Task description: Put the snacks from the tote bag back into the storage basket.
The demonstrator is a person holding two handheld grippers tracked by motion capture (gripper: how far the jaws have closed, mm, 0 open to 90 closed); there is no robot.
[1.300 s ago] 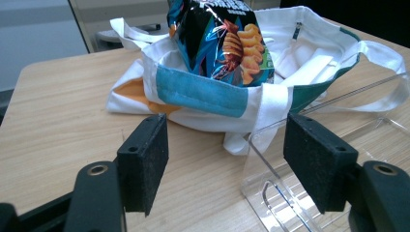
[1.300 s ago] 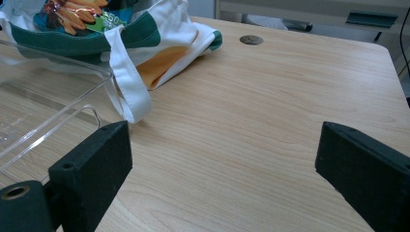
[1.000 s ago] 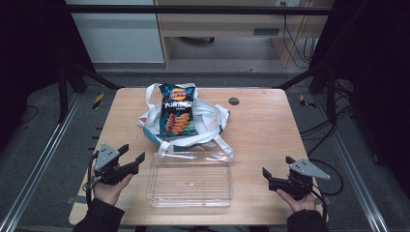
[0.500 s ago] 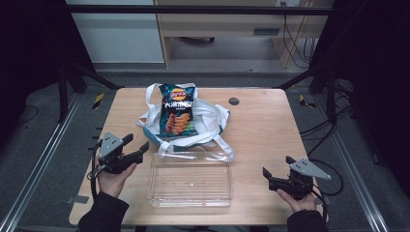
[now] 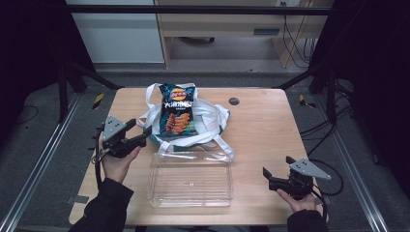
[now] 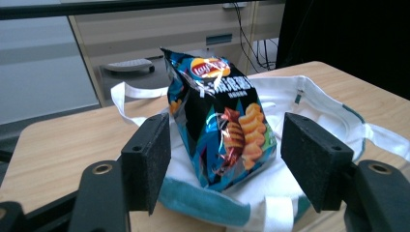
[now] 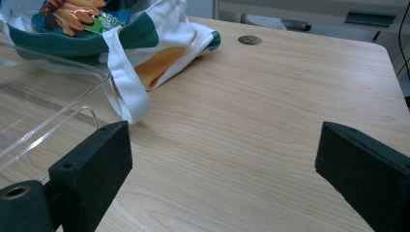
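Toward the far edge of the tabletop, near its middle, a chip bag is propped on a white tote bag with green trim. Just beside the tote, toward the near edge, a clear plastic tray lies empty.

The left tool is held by the left edge with its jaws spread wide and nothing between them. In the left gripper view the chip bag is framed between the two pads, apart from both. The step in hand is judged to be a reach for that bag. It would best be taken at its lower body, where the film is taut over the contents — a pinch at the crimped top would likely let it swing. The jaws should be closed gently so that the chips are not crushed, and the tote's loose straps should be kept clear of them.

The right tool rests at the near right corner, likewise wide open and empty, over bare wood.

The surface is pale wood grain with a round grommet near the far edge. Beyond it a desk and hanging cables are seen — dark frame posts stand at both sides.
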